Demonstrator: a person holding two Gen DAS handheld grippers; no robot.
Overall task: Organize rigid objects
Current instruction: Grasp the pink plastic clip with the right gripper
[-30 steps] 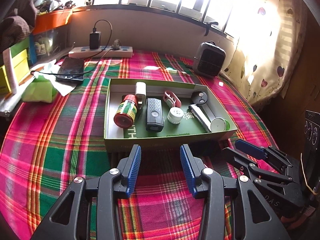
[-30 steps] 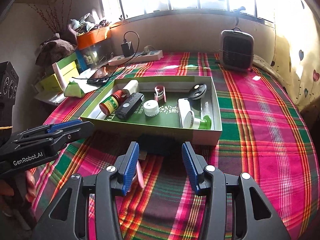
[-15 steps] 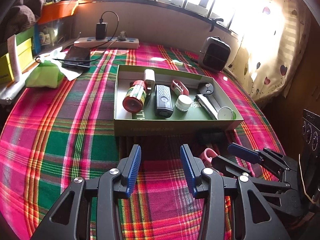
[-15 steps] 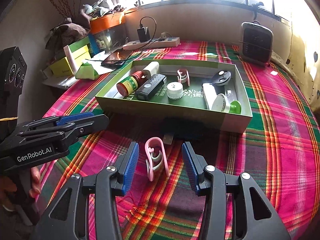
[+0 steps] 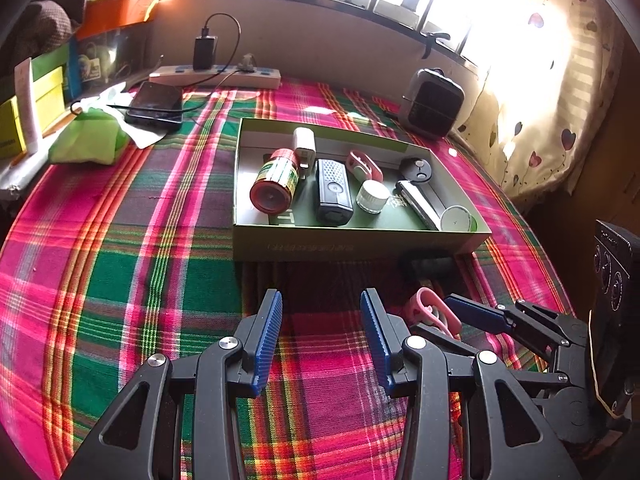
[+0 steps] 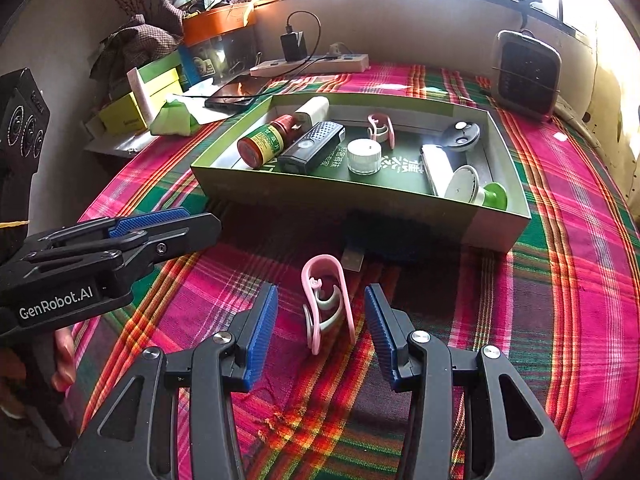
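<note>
On plaid cloth point(image 5: 120, 280), left gripper point(image 5: 320, 340) hovers with jaws spread, nothing between them, in front of green box point(image 5: 360, 246). Box holds, left to right: red-capped bottle point(image 5: 276, 184), white plug point(image 5: 304, 144), black device point(image 5: 333, 192), pink clip point(image 5: 362, 164), white jar point(image 5: 372, 197), silver bar point(image 5: 418, 204), black disc point(image 5: 418, 168), white-green cap point(image 5: 458, 219). Second pink clip point(image 6: 326, 300) stands on cloth outside box, between fingers of right gripper point(image 6: 322, 328), jaws spread, not touching it. Black USB stick point(image 6: 360, 256) lies just beyond clip, against box wall.

Both wrist views low over cloth, facing window; share green box point(image 5: 360, 240) point(image 6: 360, 196), near.
</note>
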